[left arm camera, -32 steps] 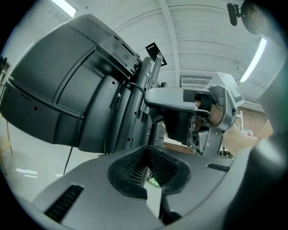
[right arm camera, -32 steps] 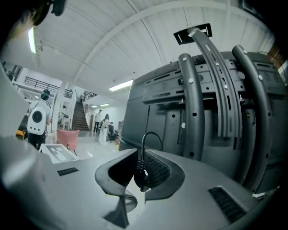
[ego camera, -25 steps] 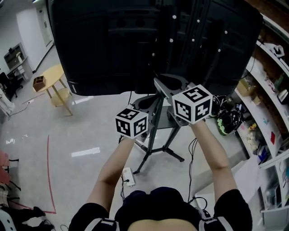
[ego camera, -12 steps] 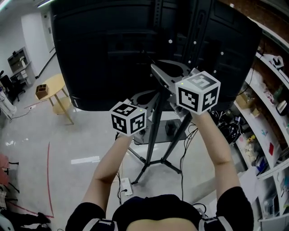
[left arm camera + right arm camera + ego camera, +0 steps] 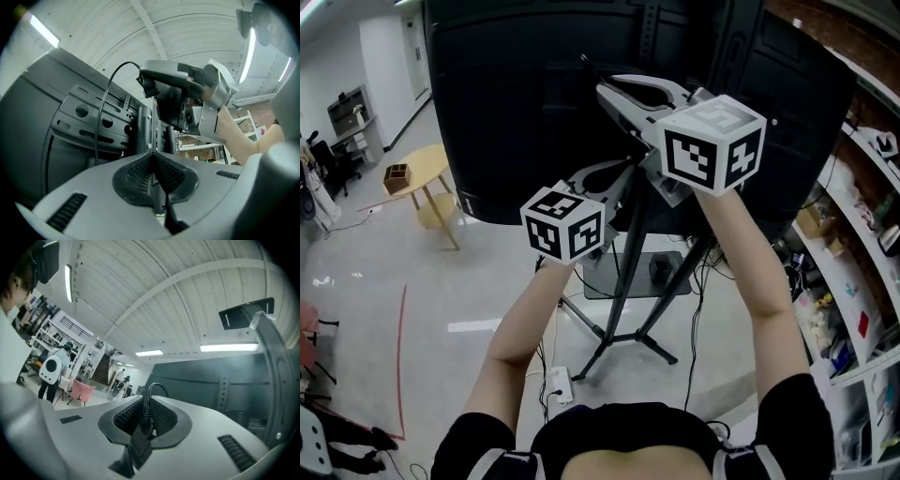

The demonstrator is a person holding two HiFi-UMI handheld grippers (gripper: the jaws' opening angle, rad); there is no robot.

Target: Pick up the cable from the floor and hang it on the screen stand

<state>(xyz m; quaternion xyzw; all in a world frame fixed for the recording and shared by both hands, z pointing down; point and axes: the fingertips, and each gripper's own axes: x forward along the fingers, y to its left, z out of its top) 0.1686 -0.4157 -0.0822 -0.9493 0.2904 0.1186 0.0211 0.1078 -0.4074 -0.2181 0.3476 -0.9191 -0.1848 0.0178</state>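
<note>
The big black screen (image 5: 516, 112) on its tripod stand (image 5: 619, 300) fills the head view's top, seen from the back. My right gripper (image 5: 605, 89) is raised high against it, shut on a thin black cable (image 5: 157, 386) that loops up out of its pads. My left gripper (image 5: 614, 176) sits lower and to the left. In the left gripper view its jaws (image 5: 152, 157) are pressed together, with a dark strand hanging beneath. The cable (image 5: 101, 108) arcs from the right gripper (image 5: 143, 82) down past the slotted mount bracket (image 5: 89, 122).
A round wooden table (image 5: 427, 173) stands at the left and a power strip (image 5: 555, 382) lies on the floor by the stand's legs. Cluttered shelves (image 5: 853, 216) line the right. A person (image 5: 51, 369) stands far off in the right gripper view.
Both grippers have risen along the back of the screen, the right one higher. Their jaws have stayed as they were.
</note>
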